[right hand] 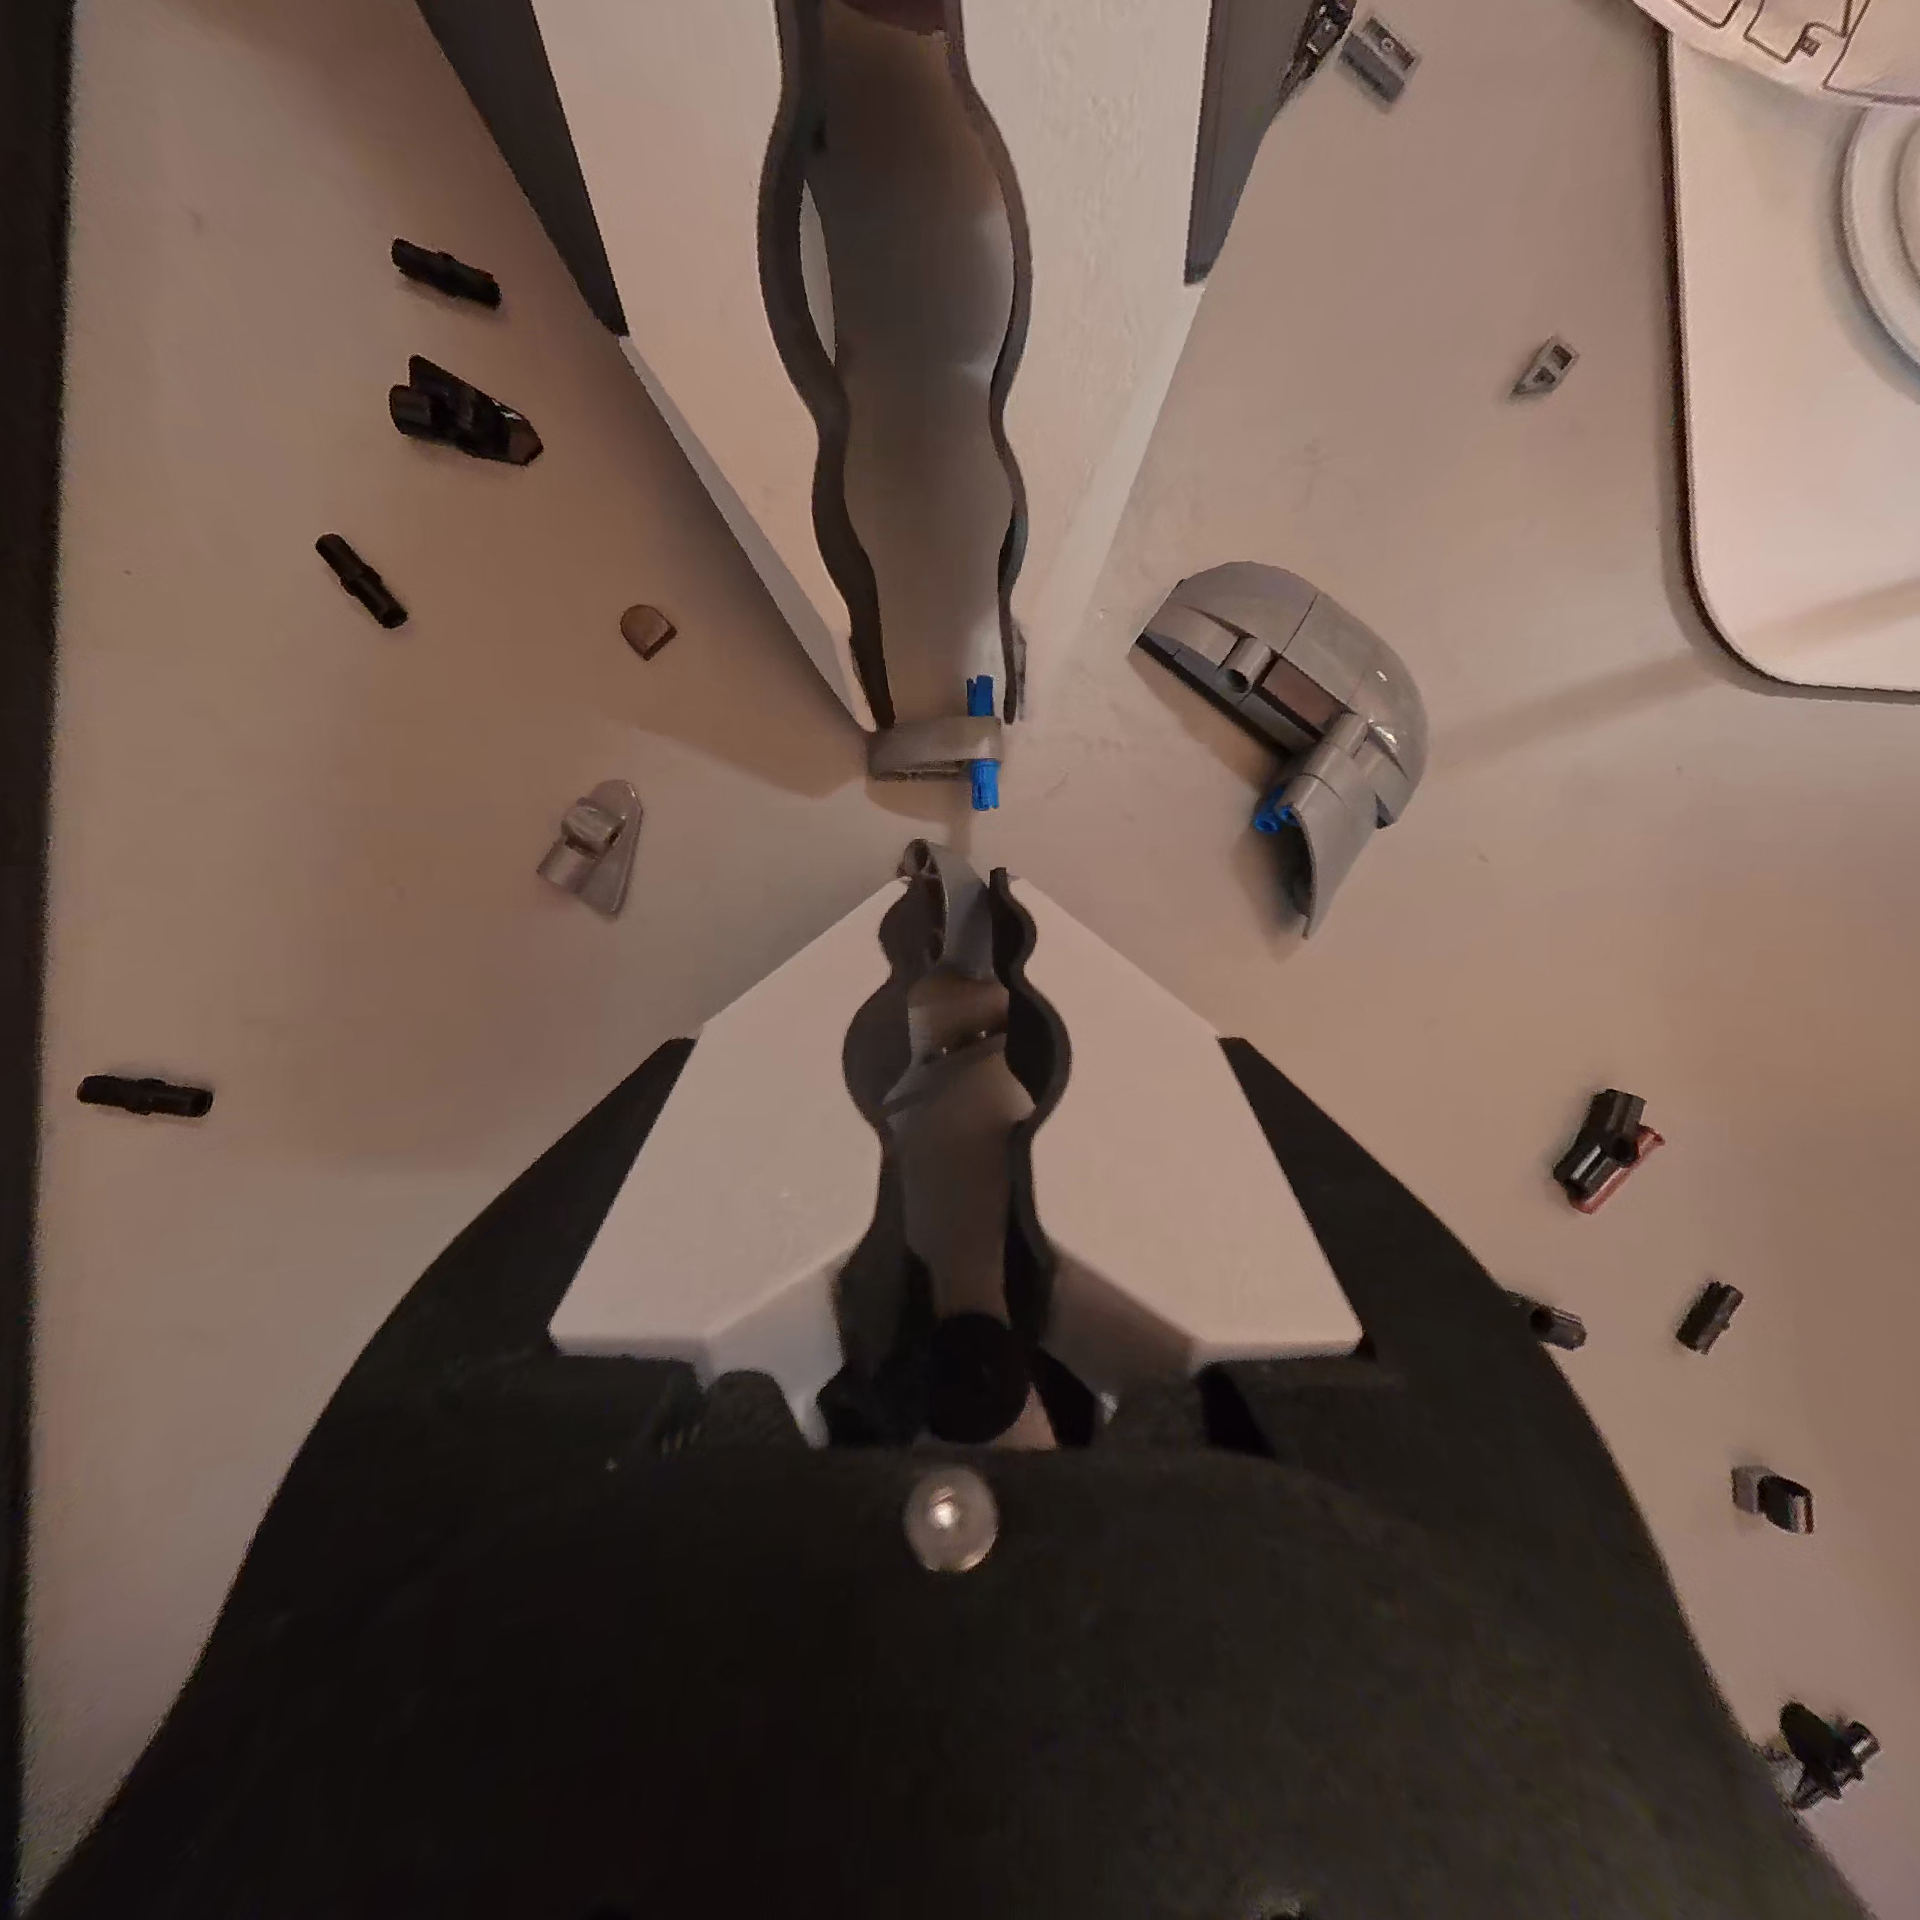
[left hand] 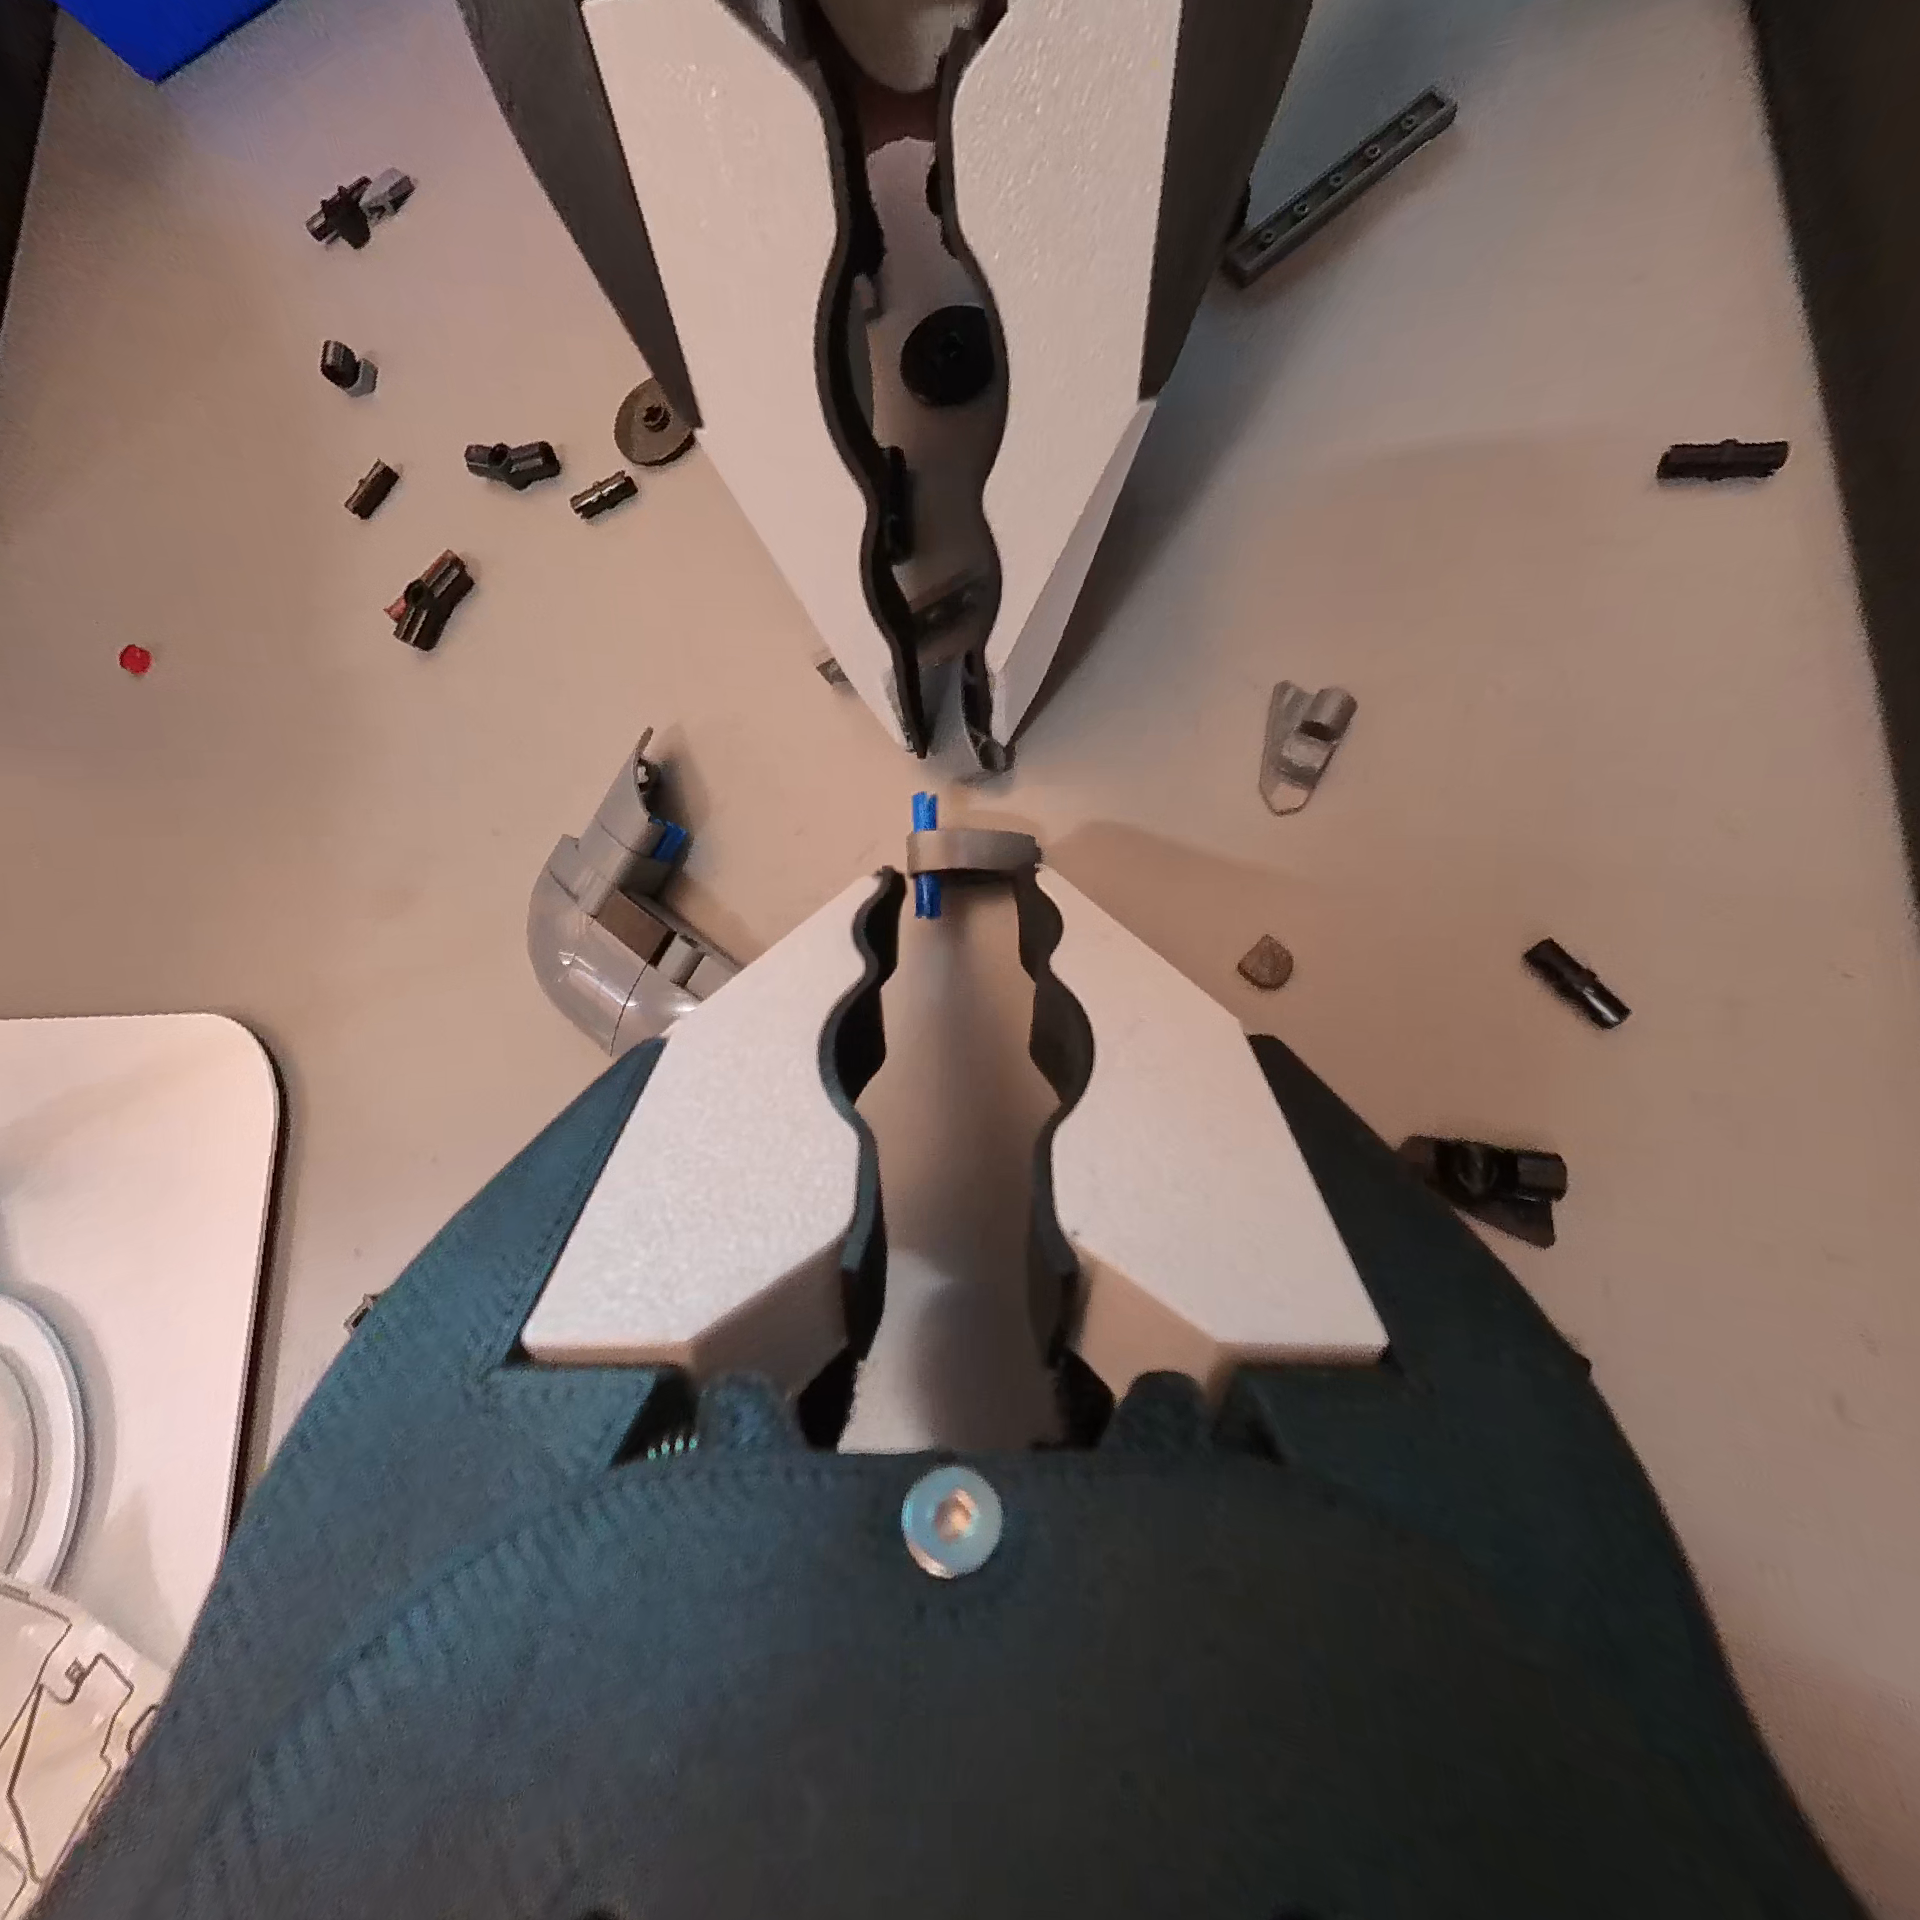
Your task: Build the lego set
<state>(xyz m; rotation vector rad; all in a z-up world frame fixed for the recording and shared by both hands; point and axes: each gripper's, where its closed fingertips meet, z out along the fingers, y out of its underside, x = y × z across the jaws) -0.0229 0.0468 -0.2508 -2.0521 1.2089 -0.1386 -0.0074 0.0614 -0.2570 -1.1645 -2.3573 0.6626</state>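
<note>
My left gripper (left hand: 961, 862) fingers pinch grey lego piece (left hand: 971, 847) with blue pin (left hand: 923, 854) | right gripper (right hand: 951, 883) fingers closed on grey curved part (right hand: 940, 914), tip-to-tip above bench (left hand: 1455, 727) | red stud (left hand: 134, 658) only in left view

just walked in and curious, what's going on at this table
A person is building a lego set with two handheld grippers held tip to tip. The left gripper is shut on a small grey piece with a blue pin through it; the right gripper is shut on a grey lego part. The pieces are close but not yet joined. A half-built grey assembly and loose parts lie around.
</note>
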